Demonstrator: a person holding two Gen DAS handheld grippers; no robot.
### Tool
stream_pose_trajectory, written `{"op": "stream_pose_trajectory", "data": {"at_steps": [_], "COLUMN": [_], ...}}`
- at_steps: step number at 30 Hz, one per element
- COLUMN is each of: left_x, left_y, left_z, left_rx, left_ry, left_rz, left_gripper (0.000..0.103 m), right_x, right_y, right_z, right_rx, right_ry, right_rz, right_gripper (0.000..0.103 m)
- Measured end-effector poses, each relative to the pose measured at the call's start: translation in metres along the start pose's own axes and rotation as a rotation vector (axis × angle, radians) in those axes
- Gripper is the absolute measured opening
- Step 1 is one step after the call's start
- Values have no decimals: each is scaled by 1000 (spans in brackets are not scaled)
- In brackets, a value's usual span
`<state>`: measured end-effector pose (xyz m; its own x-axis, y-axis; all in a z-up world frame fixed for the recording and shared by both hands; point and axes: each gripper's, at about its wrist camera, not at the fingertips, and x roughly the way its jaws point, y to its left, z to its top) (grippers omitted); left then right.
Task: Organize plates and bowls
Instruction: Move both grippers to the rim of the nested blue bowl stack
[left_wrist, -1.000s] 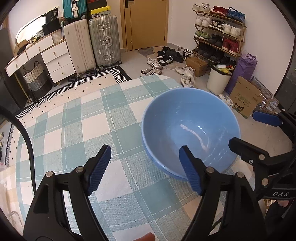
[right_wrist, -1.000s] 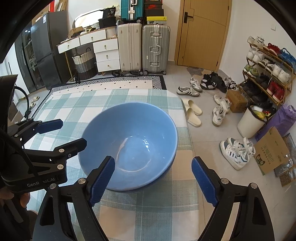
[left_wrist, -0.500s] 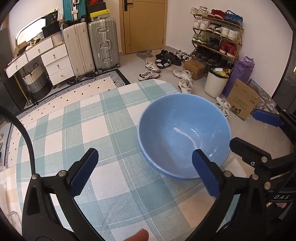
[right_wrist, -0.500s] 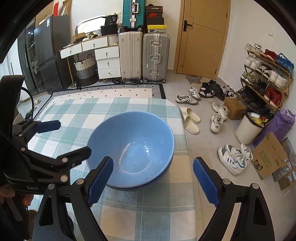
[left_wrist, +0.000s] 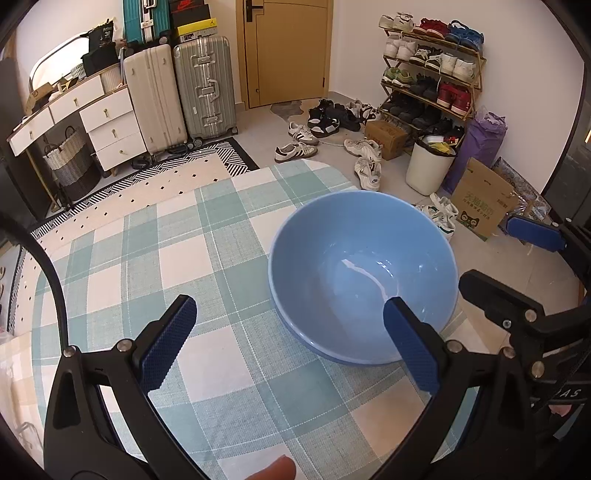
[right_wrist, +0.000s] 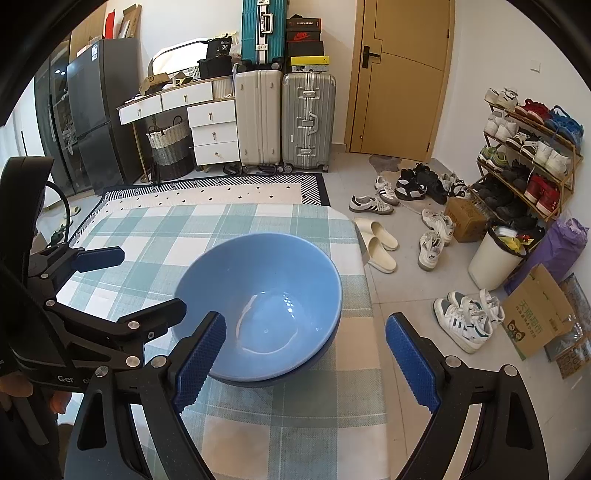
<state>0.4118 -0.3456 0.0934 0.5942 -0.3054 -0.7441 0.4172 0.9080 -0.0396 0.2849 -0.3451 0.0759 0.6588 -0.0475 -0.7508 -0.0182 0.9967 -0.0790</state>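
Two claws released, left gripper (left_wrist: 288, 341) and right gripper (right_wrist: 304, 360) (nothing grasped), blue bowl (right_wrist: 262, 302) near tablecloth's (left_wrist: 147, 266) right edge.

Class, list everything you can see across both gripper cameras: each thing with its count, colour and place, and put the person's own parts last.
bowl: two nested, blue, near the table's right edge
tablecloth: one, teal-and-white check, covering the table
suitcases: two upright, cream and silver, back wall; a teal one above
drawers: one unit, white, left of the suitcases
door: one, tan, closed
shoe rack: one, full, right wall
bin: one, white, on the floor
left gripper: black, blue pads, open
right gripper: same, open
fingertip: one, bottom edge
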Motion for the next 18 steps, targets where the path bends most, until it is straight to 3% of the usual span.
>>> {"op": "stream_pose_trajectory", "data": {"at_steps": [18], "left_x": [36], "left_y": [-1], "left_z": [2], "left_rx": [-30], "left_ry": [67], "left_rz": [-17], "left_gripper": [100], "right_x": [46], "right_y": [-26], "right_z": [0], "right_rx": [118], "right_ry": [84], "right_rz": [34], "right_gripper": [90]}}
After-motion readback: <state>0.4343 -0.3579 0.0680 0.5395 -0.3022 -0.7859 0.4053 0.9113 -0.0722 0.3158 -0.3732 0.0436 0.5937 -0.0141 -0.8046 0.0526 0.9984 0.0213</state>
